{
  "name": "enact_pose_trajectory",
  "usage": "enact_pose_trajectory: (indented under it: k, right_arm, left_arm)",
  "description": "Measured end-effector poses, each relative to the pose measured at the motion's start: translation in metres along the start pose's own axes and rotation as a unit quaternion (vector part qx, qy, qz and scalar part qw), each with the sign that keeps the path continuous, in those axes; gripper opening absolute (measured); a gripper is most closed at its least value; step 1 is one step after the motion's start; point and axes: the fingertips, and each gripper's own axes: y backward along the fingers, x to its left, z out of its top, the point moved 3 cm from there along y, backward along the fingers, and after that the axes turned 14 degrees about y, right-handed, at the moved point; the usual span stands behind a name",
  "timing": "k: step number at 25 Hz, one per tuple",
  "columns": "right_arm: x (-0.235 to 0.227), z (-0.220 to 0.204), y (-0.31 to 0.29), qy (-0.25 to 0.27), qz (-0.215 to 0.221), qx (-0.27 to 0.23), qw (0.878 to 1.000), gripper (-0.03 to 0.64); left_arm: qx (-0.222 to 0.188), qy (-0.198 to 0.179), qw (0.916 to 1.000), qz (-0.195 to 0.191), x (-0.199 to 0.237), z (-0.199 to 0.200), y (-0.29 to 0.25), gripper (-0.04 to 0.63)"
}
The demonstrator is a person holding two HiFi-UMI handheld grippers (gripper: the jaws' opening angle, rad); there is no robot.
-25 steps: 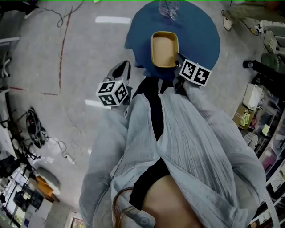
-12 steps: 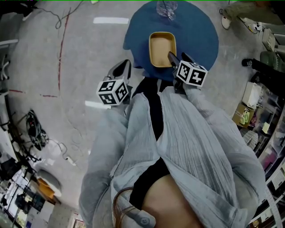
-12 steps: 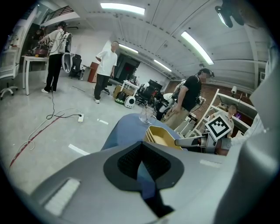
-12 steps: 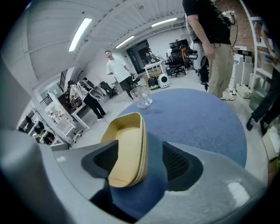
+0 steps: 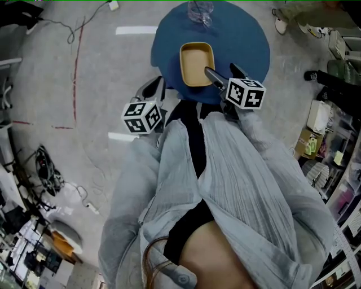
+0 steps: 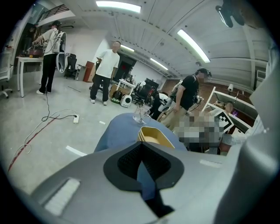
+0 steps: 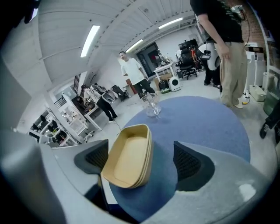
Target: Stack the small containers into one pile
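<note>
A stack of tan, rounded-rectangle containers sits nested in one pile on the round blue table. My right gripper hangs just off the pile's near right corner. In the right gripper view the stack lies between the jaws, close to the left pad and well apart from the right pad. The right gripper has just been opening, and neither pad presses on the stack. My left gripper hovers off the table's left edge; its pads meet at the tips with nothing held.
A clear glass stands at the table's far edge, behind the stack. A person stands close to the table on the far right, and others stand further off. Cables lie on the grey floor to the left.
The right jaws, shut on the pile's near right corner a second ago, have spread wide and lifted a little. The pile stays on the table. The left gripper barely shifted.
</note>
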Motion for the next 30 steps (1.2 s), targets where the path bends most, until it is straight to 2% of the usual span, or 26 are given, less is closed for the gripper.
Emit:
enact_pose_trajectory:
  k: [5,14,20,22,26,30]
  right_arm:
    - [-0.008,0.026,0.024,0.045,-0.008,-0.036,0.998,0.451]
    - [-0.031,0.072,0.073,0.084,-0.018,-0.099,0.991,0.38]
    - [-0.047,0.096,0.096,0.155,-0.03,-0.136,0.978,0.312]
    - [-0.052,0.104,0.104,0.17,-0.028,-0.148,0.974,0.266]
    - [-0.063,0.116,0.12,0.203,-0.018,-0.172,0.964,0.119]
    - [-0.071,0.12,0.13,0.222,0.005,-0.18,0.958,0.03]
  left_arm:
    - [-0.004,-0.013,0.9998,-0.013,-0.017,0.009,-0.007,0.015]
    - [-0.026,-0.047,0.9973,-0.05,-0.068,0.035,-0.023,0.015]
    - [-0.058,-0.054,0.9946,-0.068,-0.103,0.052,-0.033,0.015]
    - [-0.066,-0.059,0.9936,-0.071,-0.116,0.055,-0.036,0.015]
    - [-0.075,-0.078,0.9914,-0.073,-0.141,0.057,-0.044,0.015]
    - [-0.085,-0.093,0.9886,-0.081,-0.16,0.057,-0.05,0.015]
